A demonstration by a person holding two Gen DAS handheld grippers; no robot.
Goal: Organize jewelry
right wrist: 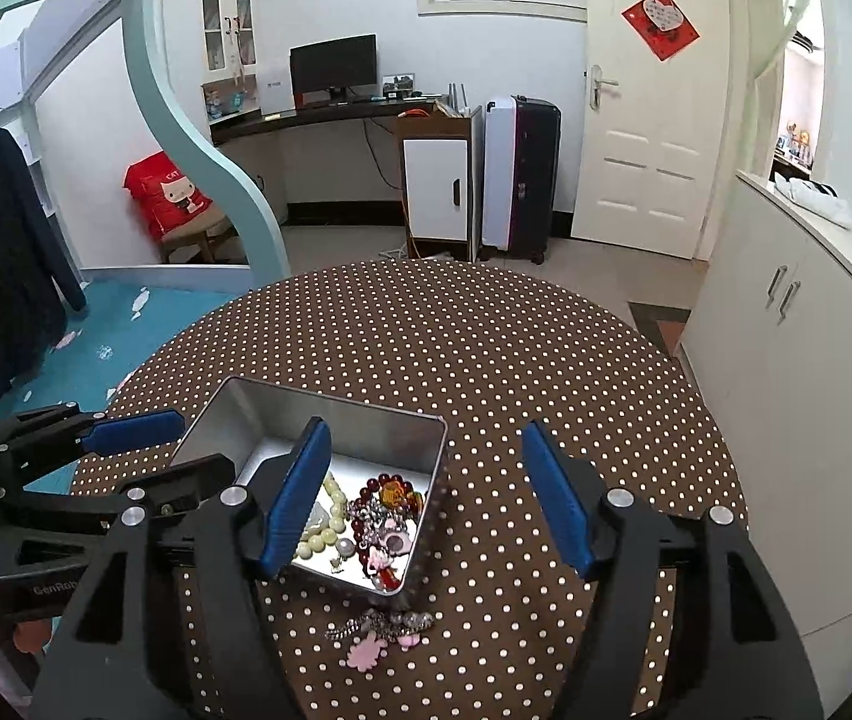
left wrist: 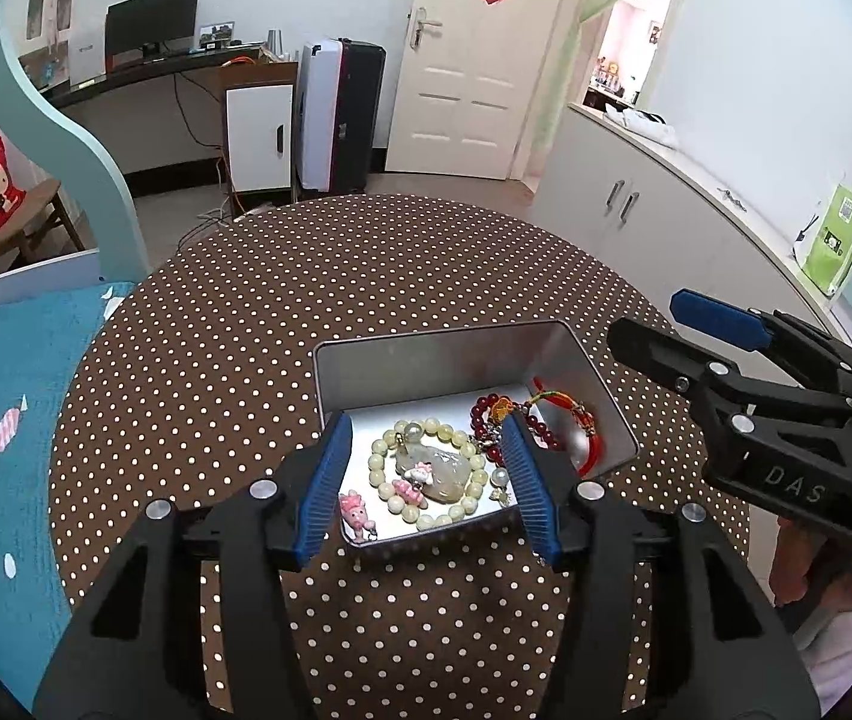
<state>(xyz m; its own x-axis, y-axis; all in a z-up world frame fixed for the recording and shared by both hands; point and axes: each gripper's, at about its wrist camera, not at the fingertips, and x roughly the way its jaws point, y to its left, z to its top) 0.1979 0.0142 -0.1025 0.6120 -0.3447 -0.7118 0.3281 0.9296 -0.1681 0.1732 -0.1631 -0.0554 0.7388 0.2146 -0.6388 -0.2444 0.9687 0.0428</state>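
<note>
An open silver tin [left wrist: 456, 354] [right wrist: 366, 420] sits on the polka-dot table. Inside lie a pale bead bracelet [left wrist: 426, 474] around a jade-like pendant, pink charms [left wrist: 357, 513], a dark red bead bracelet [left wrist: 486, 414] and a red cord bracelet [left wrist: 588, 426]. A silver chain with a pink charm [right wrist: 375, 630] lies on the table just outside the tin's near corner. My left gripper [left wrist: 426, 480] is open and empty, its fingers straddling the tin's near edge. My right gripper [right wrist: 432, 492] is open and empty above the tin's right side; it also shows in the left wrist view [left wrist: 666, 330].
The round brown dotted table [right wrist: 516, 360] ends near a white cabinet [right wrist: 786, 360] on the right. A blue bed [left wrist: 6, 420] lies to the left. A suitcase [right wrist: 519, 174], desk and door stand behind.
</note>
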